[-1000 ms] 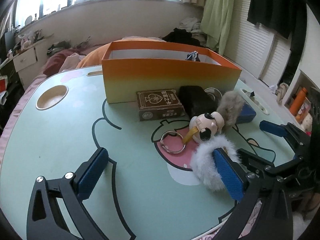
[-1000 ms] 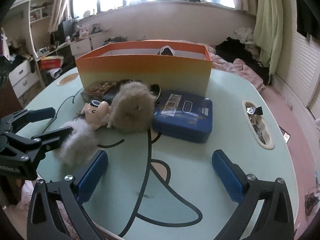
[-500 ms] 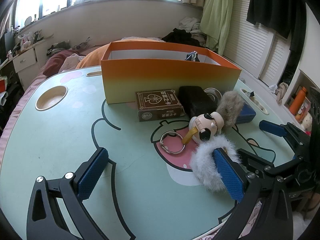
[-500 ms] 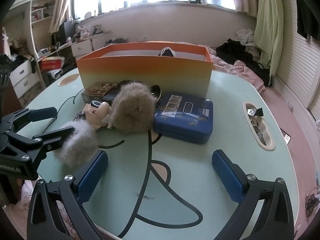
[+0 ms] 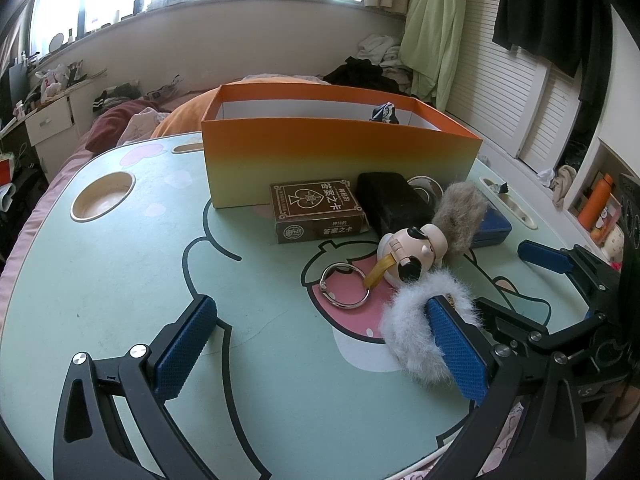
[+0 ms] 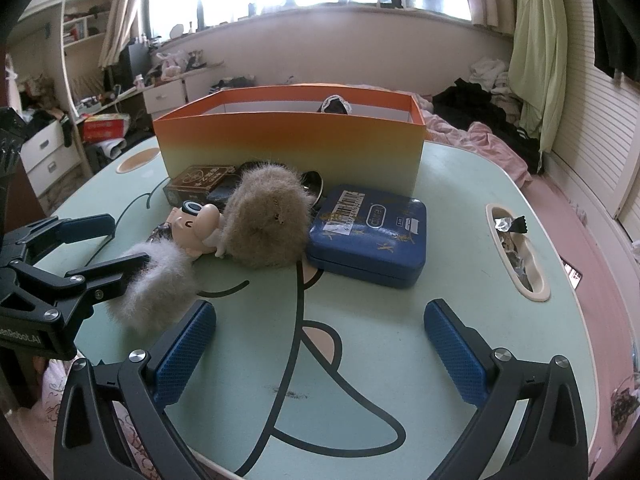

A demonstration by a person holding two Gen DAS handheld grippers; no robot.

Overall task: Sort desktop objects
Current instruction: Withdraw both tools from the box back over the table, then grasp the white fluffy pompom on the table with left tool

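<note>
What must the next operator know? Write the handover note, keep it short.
Left gripper: open, empty, one of its fingers against the white fluffy piece.
Right gripper: open, empty, low over the table, short of the blue tin.
On the table before the orange box: card box, black case, figurine keychain, brown pompom, the tin, the fluffy piece.
Done: one dark item shows in the box.
Left: everything else.

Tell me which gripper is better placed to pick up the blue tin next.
Right. The right gripper is open, directly facing the blue tin. The left gripper sits by the white fluffy pom-pom, farther from it.
</note>
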